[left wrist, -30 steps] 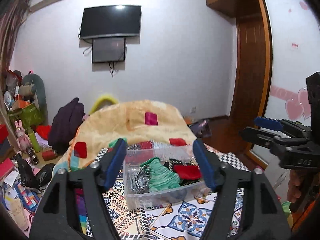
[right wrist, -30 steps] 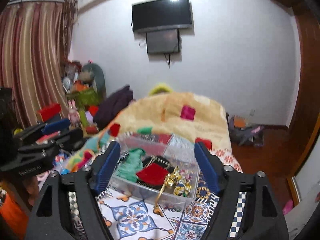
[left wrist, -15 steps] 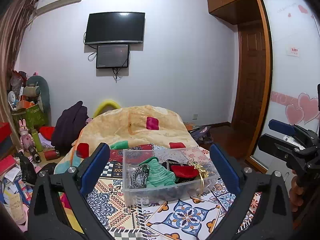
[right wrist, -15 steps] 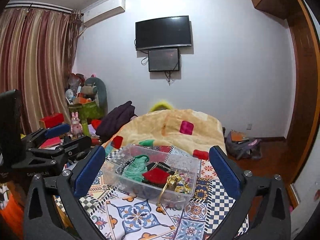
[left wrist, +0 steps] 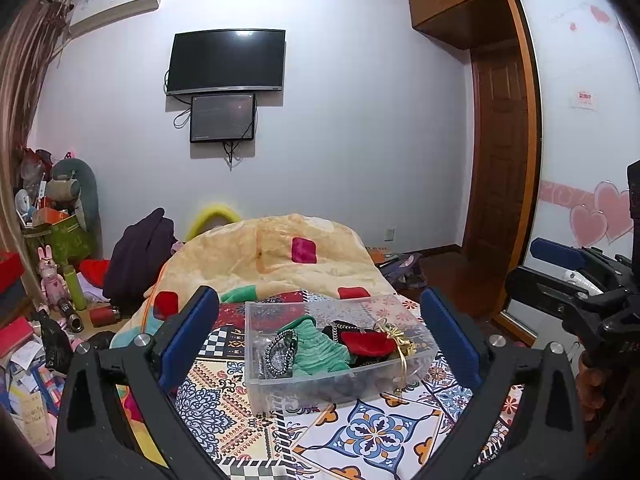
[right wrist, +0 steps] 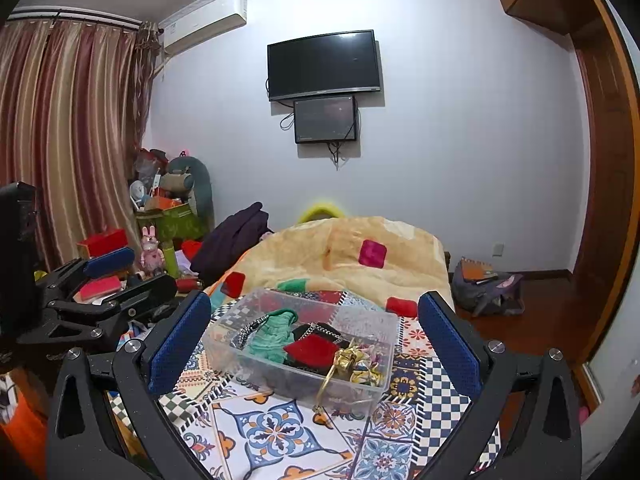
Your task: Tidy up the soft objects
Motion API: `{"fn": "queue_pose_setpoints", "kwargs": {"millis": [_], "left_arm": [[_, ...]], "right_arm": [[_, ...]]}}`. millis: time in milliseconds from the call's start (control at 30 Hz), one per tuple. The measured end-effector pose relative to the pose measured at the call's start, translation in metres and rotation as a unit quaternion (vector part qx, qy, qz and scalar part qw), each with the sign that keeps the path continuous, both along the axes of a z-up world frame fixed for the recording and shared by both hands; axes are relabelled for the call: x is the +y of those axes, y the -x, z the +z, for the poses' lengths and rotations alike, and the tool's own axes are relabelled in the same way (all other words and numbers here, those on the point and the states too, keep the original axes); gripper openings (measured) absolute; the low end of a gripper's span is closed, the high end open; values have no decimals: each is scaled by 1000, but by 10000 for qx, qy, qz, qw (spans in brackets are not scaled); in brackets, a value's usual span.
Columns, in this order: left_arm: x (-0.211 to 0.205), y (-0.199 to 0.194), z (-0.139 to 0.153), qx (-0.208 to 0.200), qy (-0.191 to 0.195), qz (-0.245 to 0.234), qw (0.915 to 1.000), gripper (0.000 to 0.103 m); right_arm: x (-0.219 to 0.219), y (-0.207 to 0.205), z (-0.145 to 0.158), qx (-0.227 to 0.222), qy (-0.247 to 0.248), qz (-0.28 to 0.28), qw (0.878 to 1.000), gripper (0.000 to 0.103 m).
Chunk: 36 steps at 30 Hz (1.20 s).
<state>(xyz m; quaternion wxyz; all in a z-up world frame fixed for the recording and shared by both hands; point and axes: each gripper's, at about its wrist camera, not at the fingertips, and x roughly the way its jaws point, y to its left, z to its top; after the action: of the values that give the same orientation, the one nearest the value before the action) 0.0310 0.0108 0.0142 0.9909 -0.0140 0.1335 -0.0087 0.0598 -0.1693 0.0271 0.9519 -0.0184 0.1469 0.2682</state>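
both claws hang above the bed with their fingers spread wide and nothing between them. the left claw [left wrist: 320, 344] frames the clear plastic bin [left wrist: 340, 384] from the front, and the right claw [right wrist: 314, 344] frames the same bin [right wrist: 296, 376] from its right side.

the bin sits on the patterned bedspread [left wrist: 372, 436], in front of the heaped yellow quilt [left wrist: 272, 256]. inside lie a crumpled green cloth [left wrist: 320, 348], a red cloth [left wrist: 368, 342], a dark beaded band [left wrist: 280, 350] on the left end and a gold ribbon bundle [right wrist: 354, 360] at the right end, one gold strand trailing over the front wall. all the soft pieces i can see are already in the bin; whether any loose piece remains on the bed near the claws, i cannot tell.

judging from this, the step in hand is either a tidy-up of what lies in the bin or a retreat after the last drop. to do it well:

- keep each claw high until it is right over its target, so a finger does not knock the light bin along the slippery cover.
- pinch cloth at a raised fold, not flat against the bin floor.
- treat the trailing gold strand with care: it could snag on a finger and drag the bundle out.
- work 1 claw at a time, since both share a small bin.
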Motion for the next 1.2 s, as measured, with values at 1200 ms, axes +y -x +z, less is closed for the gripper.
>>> {"fn": "queue_pose_setpoints", "kwargs": {"millis": [1200], "left_arm": [[-2,2,0,2,-27,-46,10000,103]], "right_arm": [[-2,1,3,19,-89,-7,10000,103]]}}
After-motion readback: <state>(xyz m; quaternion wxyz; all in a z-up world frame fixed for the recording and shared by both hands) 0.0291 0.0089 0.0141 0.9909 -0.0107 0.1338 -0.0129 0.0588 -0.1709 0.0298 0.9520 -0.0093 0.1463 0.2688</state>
